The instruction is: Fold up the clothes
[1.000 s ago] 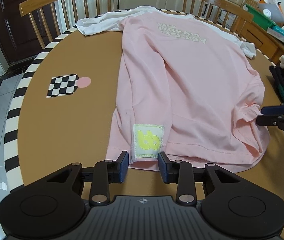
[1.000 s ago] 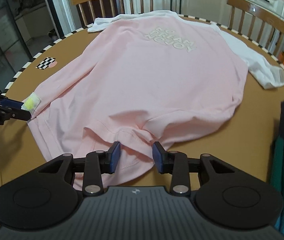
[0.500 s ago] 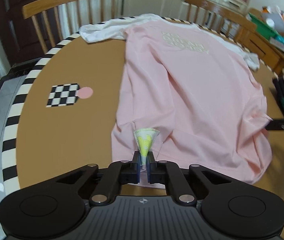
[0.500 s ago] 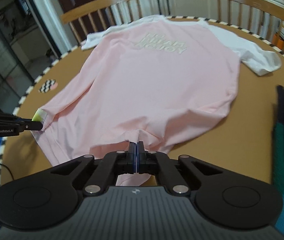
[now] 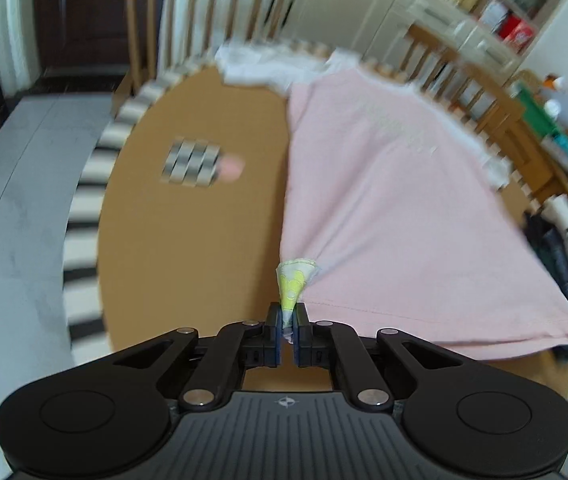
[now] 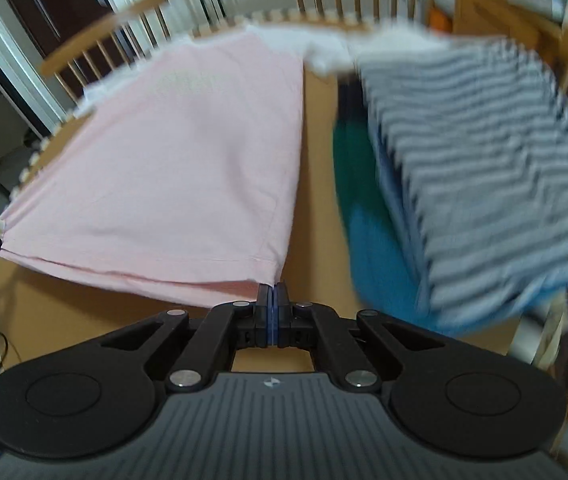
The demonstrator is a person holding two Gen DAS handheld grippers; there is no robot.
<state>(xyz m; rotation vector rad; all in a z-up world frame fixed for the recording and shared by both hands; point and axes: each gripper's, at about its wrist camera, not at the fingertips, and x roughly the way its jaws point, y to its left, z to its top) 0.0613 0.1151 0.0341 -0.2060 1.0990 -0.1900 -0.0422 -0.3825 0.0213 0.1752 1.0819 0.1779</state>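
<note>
Left wrist view: my left gripper (image 5: 287, 320) has its fingers (image 5: 272, 322) pinched nearly together on the shirt (image 5: 395, 200), gripping the hem right at the yellow patch (image 5: 293, 284), which is bunched into a cone above the pads. The pink shirt lies spread over the brown worktop (image 5: 196, 240), its white sleeves at the far rim near the chairs (image 5: 204, 20). The hem runs taut from my grip toward the right edge of the picture, where a dark tip of the other gripper just shows. A checkered marker (image 5: 192, 166) sits apart on the bare worktop to the left. Everything is blurred.

Right wrist view: my right gripper (image 6: 272, 304) is fully closed on the shirt's other hem corner, the pink fabric tucked into the pads. From here the hem stretches straight across to the left gripper at the picture's left edge, beside the yellow patch. The shirt body looks smooth and flat. To the right lies a pile (image 6: 463, 160) of other clothes, striped on top, with teal and blue beneath; I cannot tell whether those are folded.

My judgement: the fold is only beginning. Both hem corners are secured and pulled tight, but no crease is made; sleeves and body are all unfolded.
</note>
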